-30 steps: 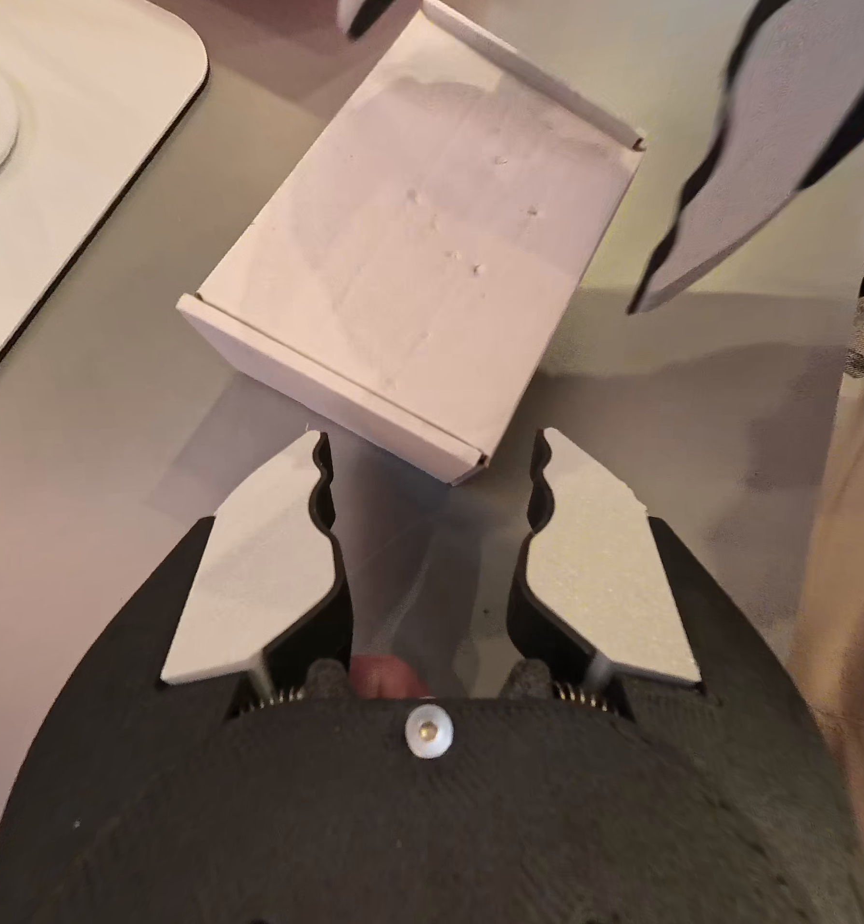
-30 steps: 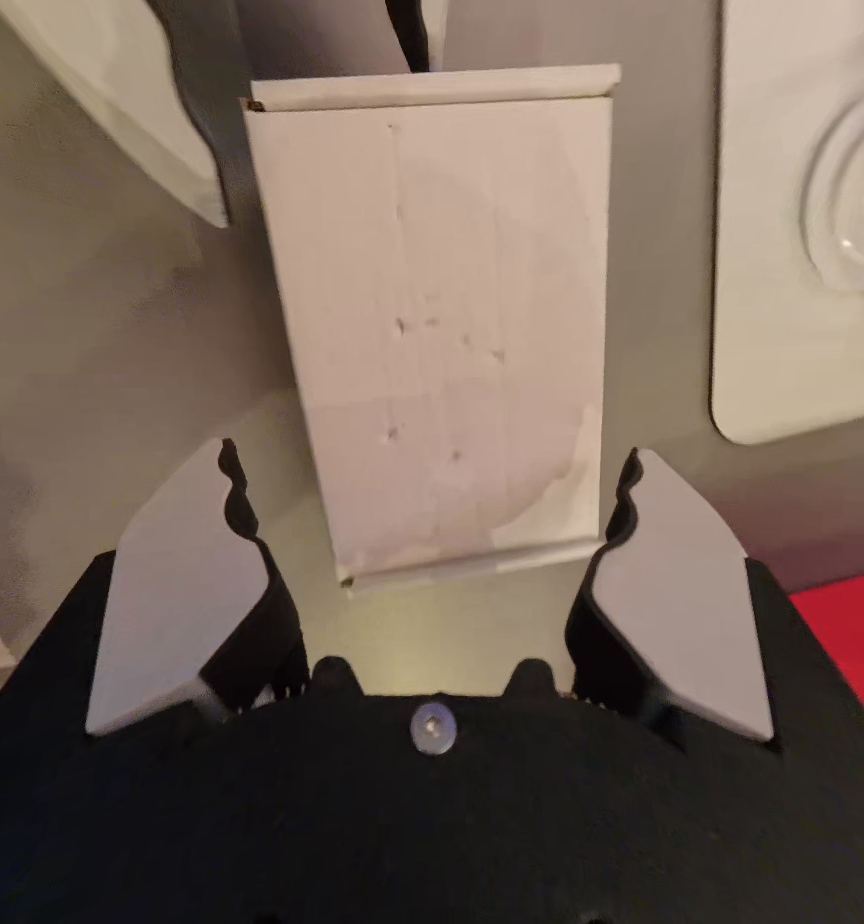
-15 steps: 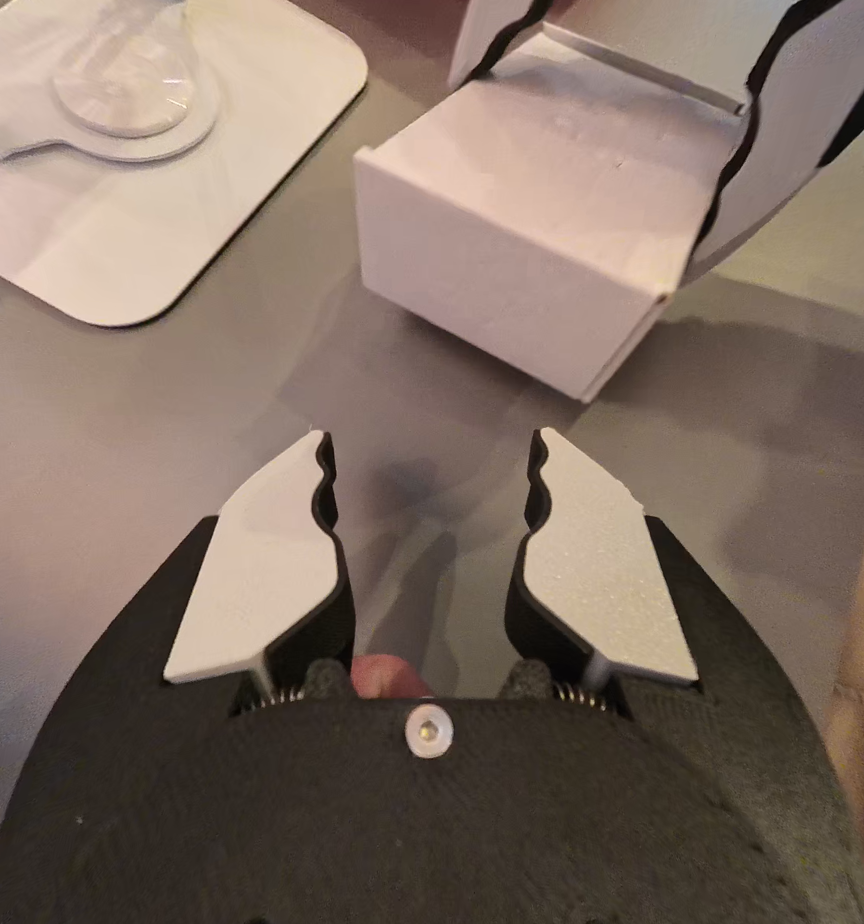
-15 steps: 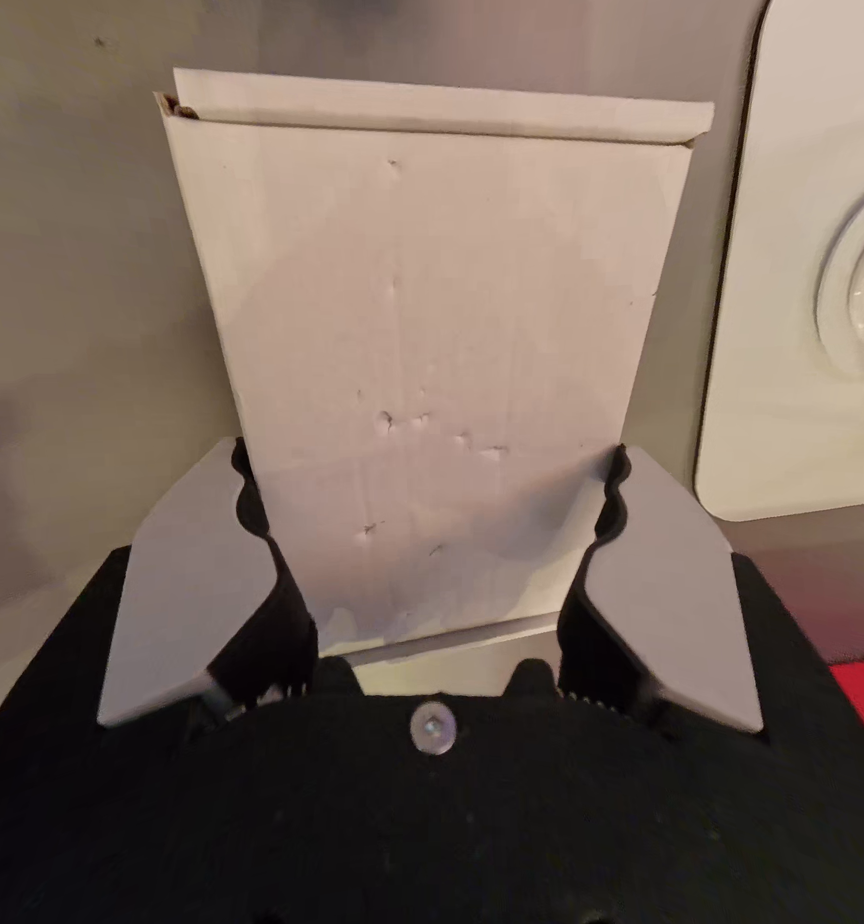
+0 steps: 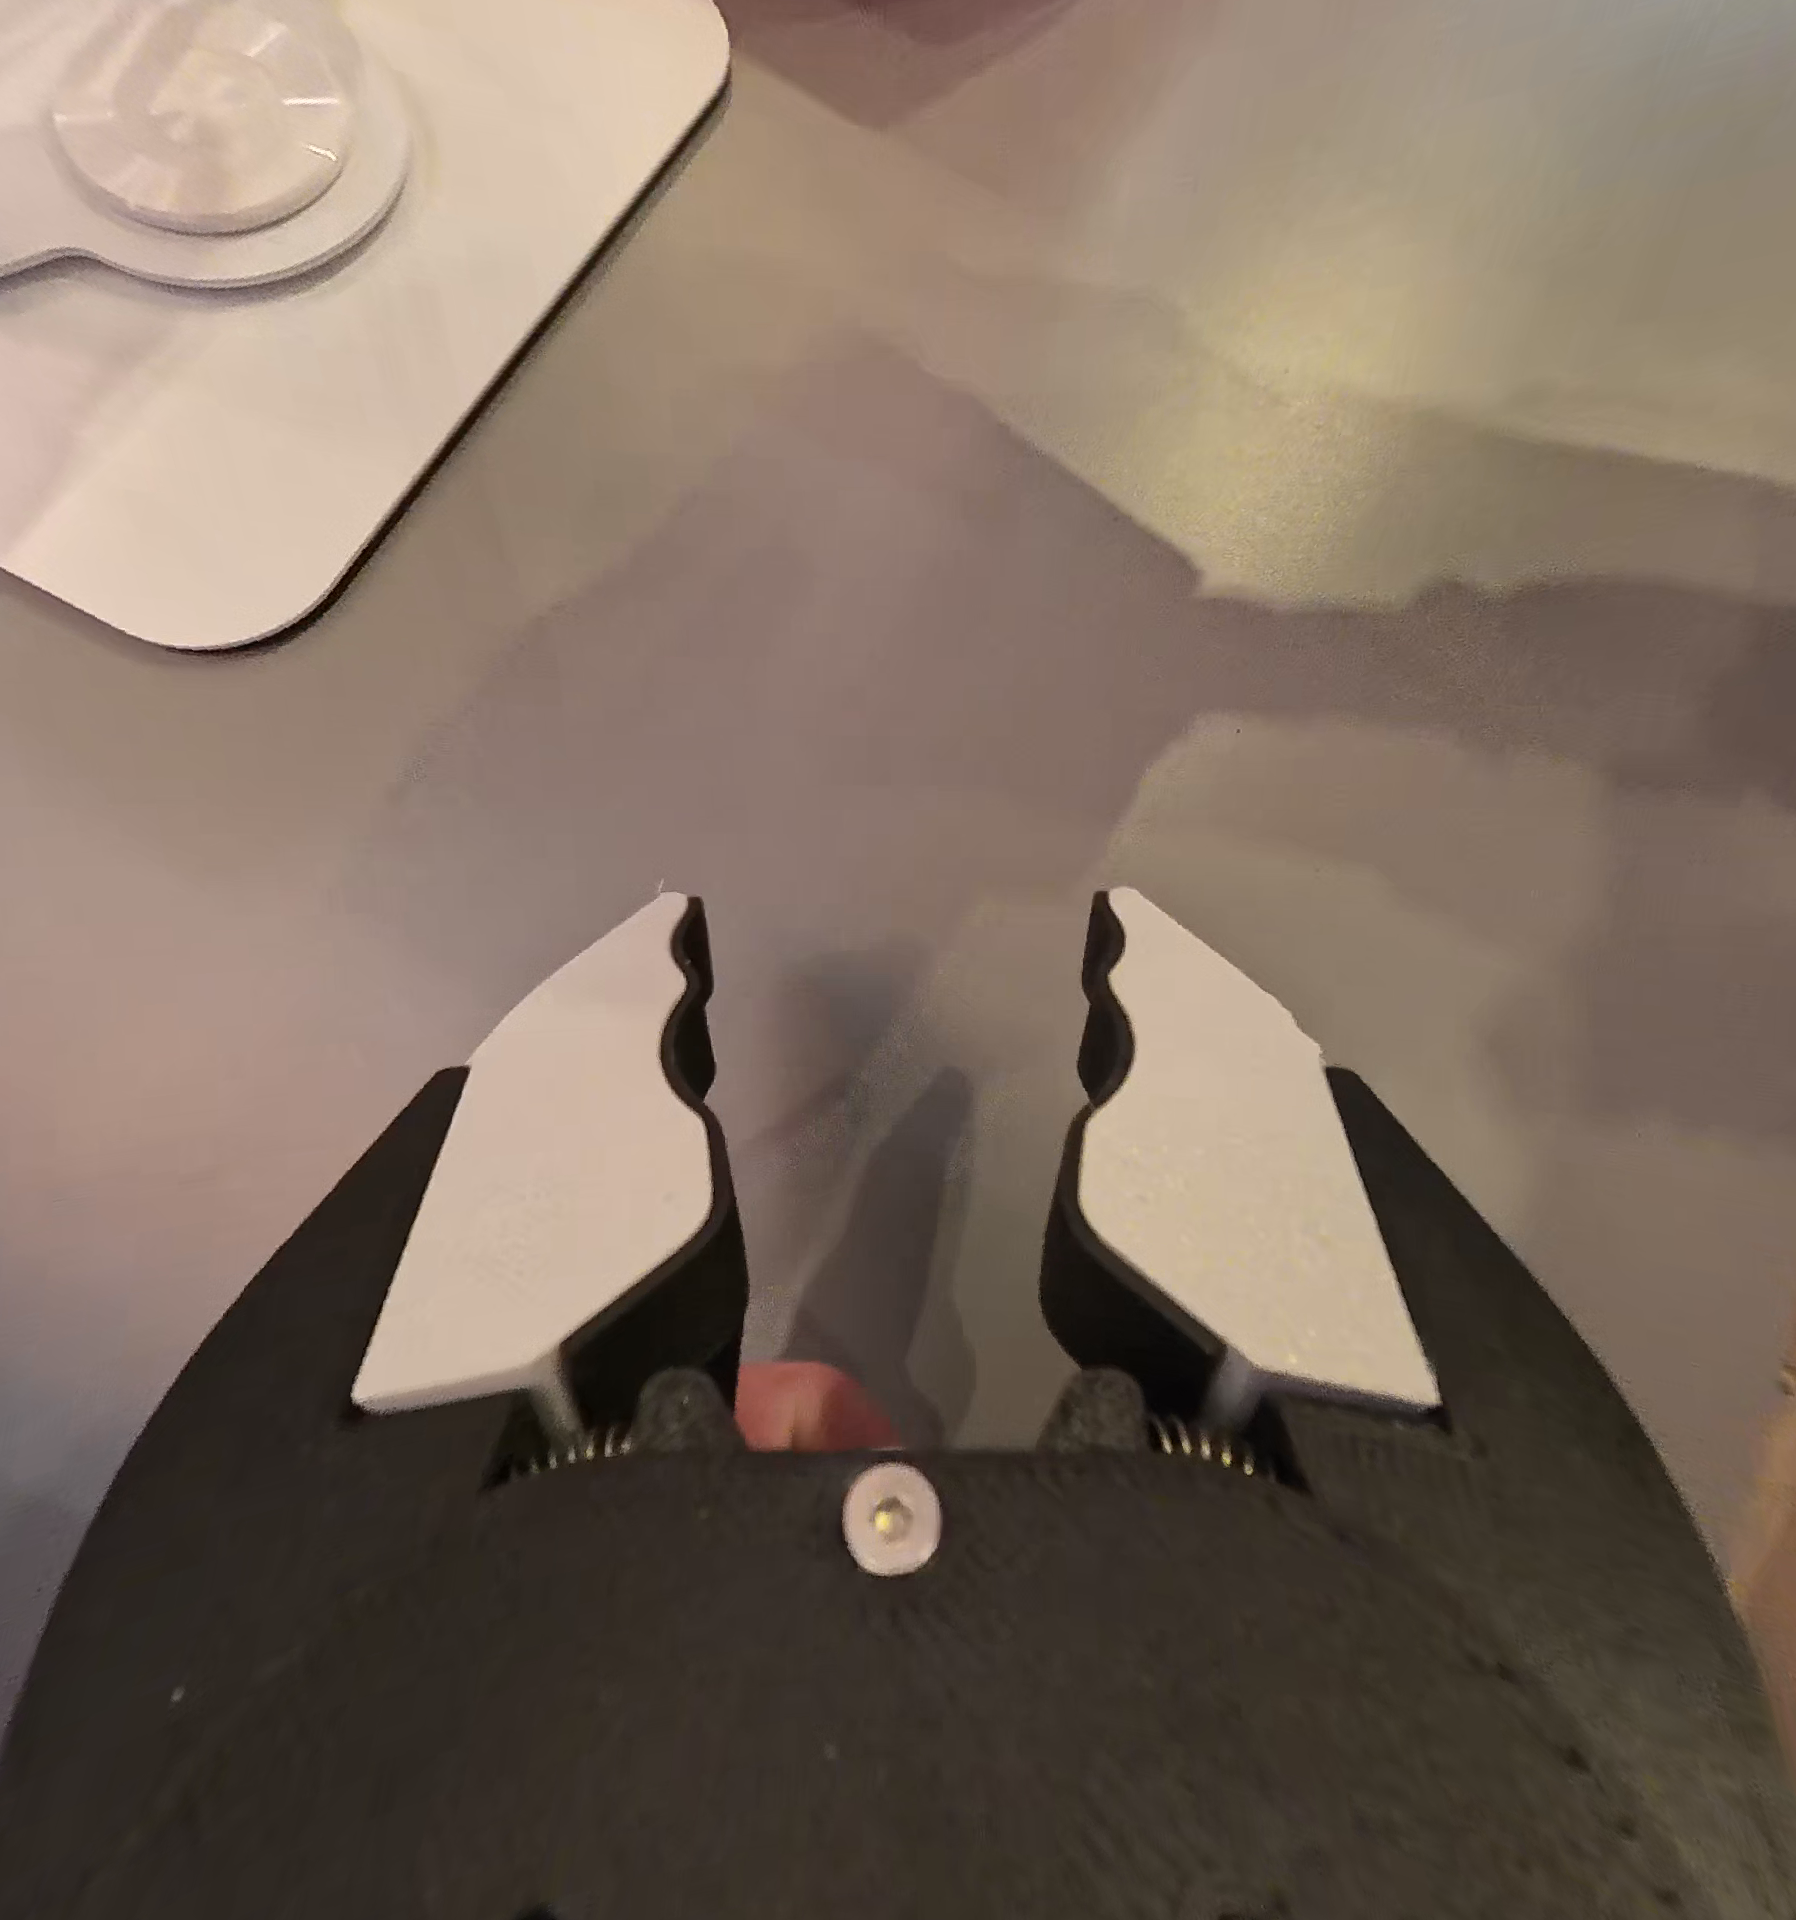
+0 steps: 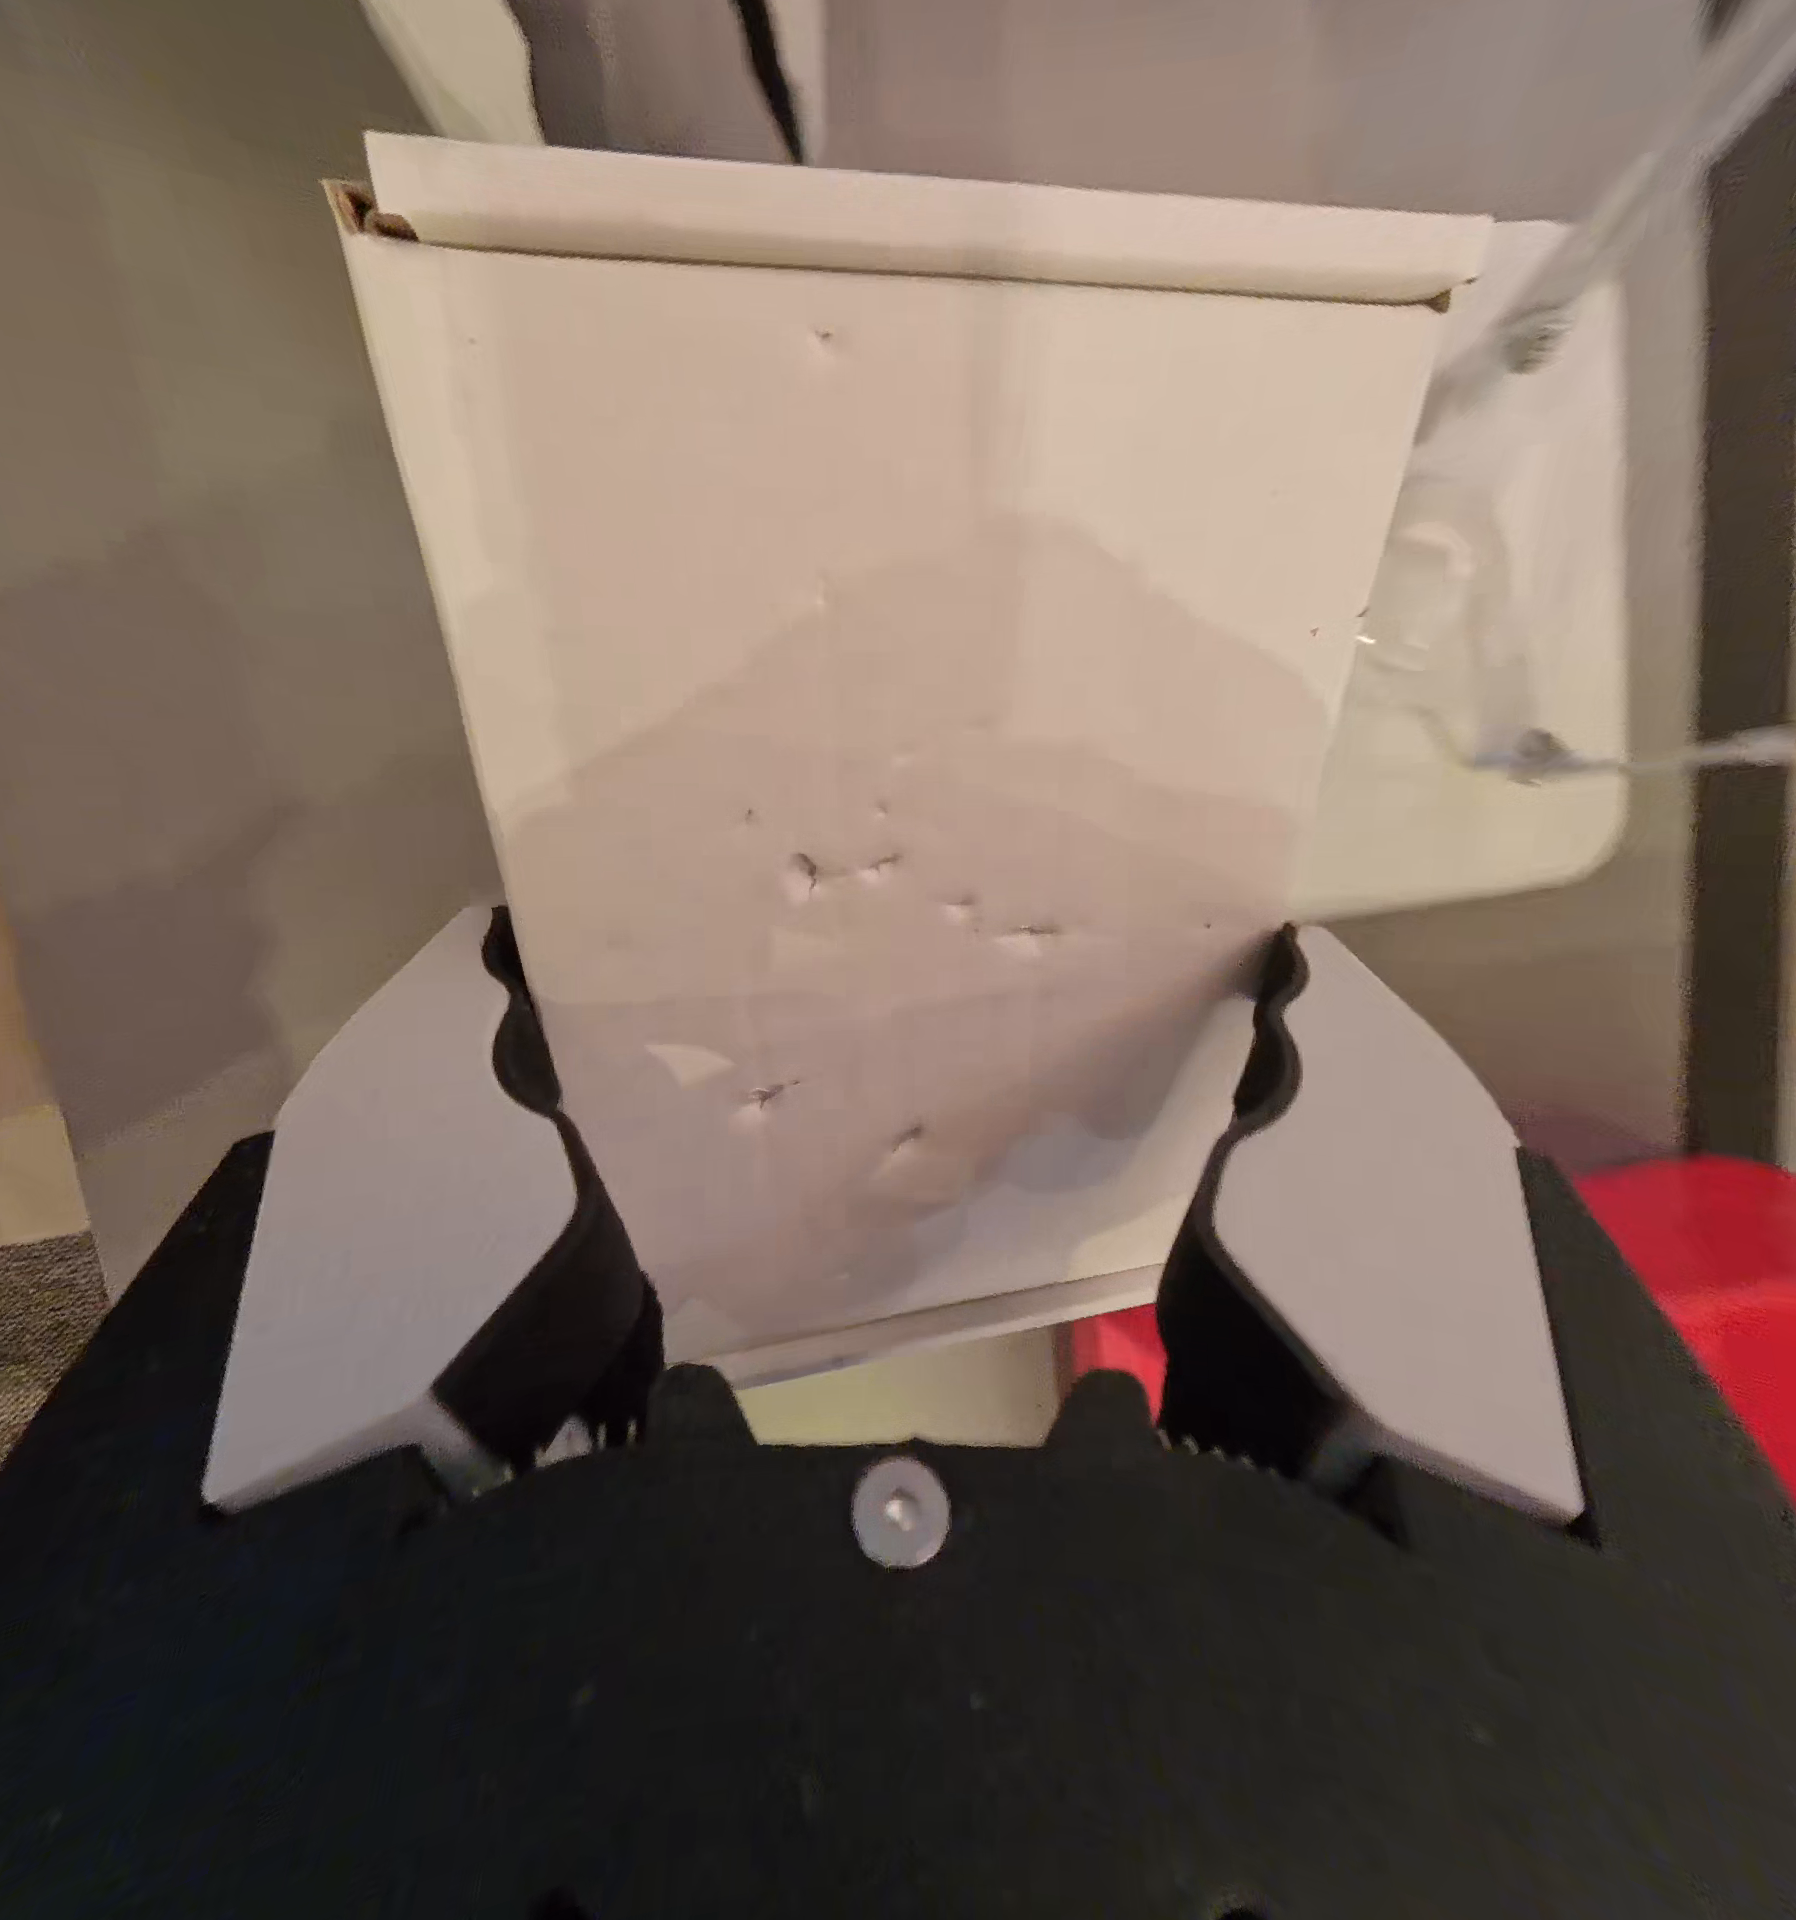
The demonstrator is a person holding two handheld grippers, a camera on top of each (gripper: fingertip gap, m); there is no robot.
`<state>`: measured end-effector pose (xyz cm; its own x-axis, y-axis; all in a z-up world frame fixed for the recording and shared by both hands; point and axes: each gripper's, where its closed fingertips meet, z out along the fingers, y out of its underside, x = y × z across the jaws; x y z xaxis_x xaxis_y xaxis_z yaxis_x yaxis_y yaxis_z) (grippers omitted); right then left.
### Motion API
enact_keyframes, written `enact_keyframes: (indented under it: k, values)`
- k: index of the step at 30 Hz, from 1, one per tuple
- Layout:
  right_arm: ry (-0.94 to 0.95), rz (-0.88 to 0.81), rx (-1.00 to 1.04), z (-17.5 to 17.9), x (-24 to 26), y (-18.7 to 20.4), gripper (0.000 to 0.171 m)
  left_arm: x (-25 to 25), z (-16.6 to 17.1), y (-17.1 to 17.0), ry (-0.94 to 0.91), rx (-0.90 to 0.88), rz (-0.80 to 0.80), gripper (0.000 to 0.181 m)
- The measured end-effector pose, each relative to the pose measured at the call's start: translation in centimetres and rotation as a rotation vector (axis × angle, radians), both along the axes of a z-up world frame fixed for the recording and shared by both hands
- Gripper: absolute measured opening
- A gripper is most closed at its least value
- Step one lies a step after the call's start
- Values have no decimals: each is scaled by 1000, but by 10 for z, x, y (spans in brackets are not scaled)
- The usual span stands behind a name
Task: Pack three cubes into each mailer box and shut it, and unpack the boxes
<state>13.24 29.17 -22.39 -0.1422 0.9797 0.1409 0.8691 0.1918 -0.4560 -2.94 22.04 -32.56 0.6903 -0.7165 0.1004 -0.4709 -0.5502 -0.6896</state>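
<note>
A shut white mailer box (image 6: 873,520) with small dents in its lid is between the fingers of my right gripper (image 6: 892,940). The gripper is shut on the box's two long sides, near its closer end, and holds it off the grey table. No cubes show in either view. My left gripper (image 5: 894,914) is open and empty, low over the bare grey table (image 5: 977,623). The box does not show in the left wrist view. White fingers (image 6: 665,62) of the left gripper show just beyond the box's far end in the right wrist view.
A white rounded board (image 5: 250,436) with a clear round disc (image 5: 198,145) lies at the upper left of the left wrist view; it also shows right of the box (image 6: 1496,831). A red surface (image 6: 1756,1299) lies at the lower right. One gripper's finger ends stand about 20 cm off the other's.
My right gripper moved forward around the box, shut on its sides and lifted it. The box has left the left wrist view. My left gripper stayed open.
</note>
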Motion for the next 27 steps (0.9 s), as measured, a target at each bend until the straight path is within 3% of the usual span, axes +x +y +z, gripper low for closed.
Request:
enact_keyframes:
  k: [4, 12, 18, 27]
  values:
    - [-61, -88, 80, 34, 45, 47, 128, 3, 0, 1, -5, -2, 4, 76]
    - [-277, -200, 256, 59, 139, 164, 128, 2, -5, 4, -21, -15, 26, 77]
    - [-399, -230, 295, 45, 175, 236, 128, -6, -18, -2, 12, -64, 71, 88]
    - [-545, -159, 270, -21, 188, 290, 127, -8, -21, 1, -22, -59, 99, 85]
